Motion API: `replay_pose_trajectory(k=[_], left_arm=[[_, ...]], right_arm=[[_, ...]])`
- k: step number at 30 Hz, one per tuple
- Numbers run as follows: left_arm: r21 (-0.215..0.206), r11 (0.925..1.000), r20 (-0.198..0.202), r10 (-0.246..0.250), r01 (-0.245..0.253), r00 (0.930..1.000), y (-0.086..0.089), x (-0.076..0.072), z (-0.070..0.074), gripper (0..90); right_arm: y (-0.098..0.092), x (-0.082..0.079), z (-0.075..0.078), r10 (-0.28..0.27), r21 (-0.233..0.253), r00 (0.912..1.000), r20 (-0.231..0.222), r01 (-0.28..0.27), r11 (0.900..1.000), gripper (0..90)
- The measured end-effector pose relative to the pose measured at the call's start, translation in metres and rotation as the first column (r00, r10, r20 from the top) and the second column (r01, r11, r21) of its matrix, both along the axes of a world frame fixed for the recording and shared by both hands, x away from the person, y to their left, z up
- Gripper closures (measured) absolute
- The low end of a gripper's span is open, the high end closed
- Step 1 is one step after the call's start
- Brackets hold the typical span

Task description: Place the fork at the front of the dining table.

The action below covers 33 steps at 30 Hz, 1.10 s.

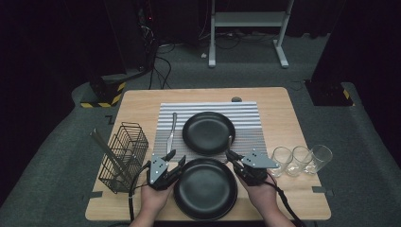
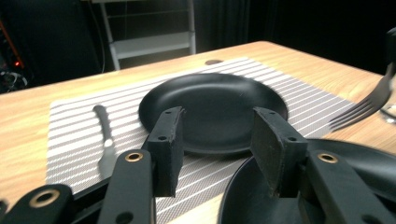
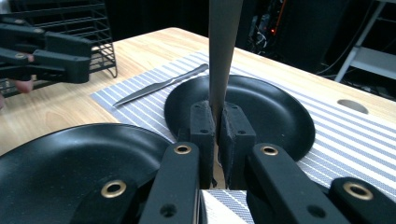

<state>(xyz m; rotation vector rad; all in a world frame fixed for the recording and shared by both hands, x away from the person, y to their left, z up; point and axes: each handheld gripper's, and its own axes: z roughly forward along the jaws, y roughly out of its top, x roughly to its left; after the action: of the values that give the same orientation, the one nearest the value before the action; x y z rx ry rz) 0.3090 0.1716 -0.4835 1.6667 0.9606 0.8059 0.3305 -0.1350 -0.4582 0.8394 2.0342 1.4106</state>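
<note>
A fork [image 3: 224,46] is held in the right gripper [image 1: 235,158], with the jaws pressed tight on its handle. In the right gripper view the handle is seen standing up from between the jaws. In the left gripper view the fork's prongs [image 2: 362,109] are seen at the right, above the mat [image 1: 255,116] and just beside the far plate [image 1: 208,133]. In the high view the fork is seen as a thin grey bar at the right edge of the far plate.

The left gripper [image 1: 174,161] is held with its jaws apart, and nothing is held between them. It is kept just left of the near plate [image 1: 205,189], close to the near edge of the counter [image 1: 283,109].

The near plate is set on the bare counter, in the middle by the near edge. The far plate is set on the striped mat, just behind the near plate. A knife [image 1: 172,130] is laid on the left part of the mat, beside the far plate. A wire basket [image 1: 124,156] is stood by the left edge of the counter. Three glasses [image 1: 301,160] are lined up by the right edge, and the one farthest right is tipped over.
</note>
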Motion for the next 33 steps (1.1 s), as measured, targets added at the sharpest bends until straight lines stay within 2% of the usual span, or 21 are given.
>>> replay_pose_trajectory(k=[8, 16, 21, 26, 33], left_arm=[[0.011, 0.9991, -0.058, 0.042, -0.042, 0.9974, 0.016, 0.002, -0.013, 53.3], [0.000, 0.9978, -0.109, 0.066, -0.066, 0.9919, 0.025, 0.005, -0.021, 53.0], [0.013, 0.9971, -0.137, 0.077, -0.075, 0.9876, 0.030, 0.005, -0.025, 52.9], [0.042, 0.9953, -0.149, 0.092, -0.087, 0.9846, 0.034, 0.002, -0.029, 52.6], [0.069, 0.9920, -0.207, 0.117, -0.105, 0.9713, 0.037, 0.003, -0.038, 52.6]], right_arm=[[-0.011, 0.006, -0.001, -0.038, 0.011, 0.9992, -0.009, 0.038, 0.999, 84.6], [-0.021, 0.013, -0.004, -0.073, 0.013, 0.9971, -0.024, 0.073, 0.997, 84.6], [-0.025, 0.016, -0.006, -0.092, 0.014, 0.9952, -0.033, 0.093, 0.996, 84.6], [-0.025, 0.020, -0.009, -0.104, 0.011, 0.9938, -0.039, 0.105, 0.994, 84.6], [-0.025, 0.026, -0.017, -0.128, -0.005, 0.9900, -0.060, 0.128, 0.992, 84.6]])
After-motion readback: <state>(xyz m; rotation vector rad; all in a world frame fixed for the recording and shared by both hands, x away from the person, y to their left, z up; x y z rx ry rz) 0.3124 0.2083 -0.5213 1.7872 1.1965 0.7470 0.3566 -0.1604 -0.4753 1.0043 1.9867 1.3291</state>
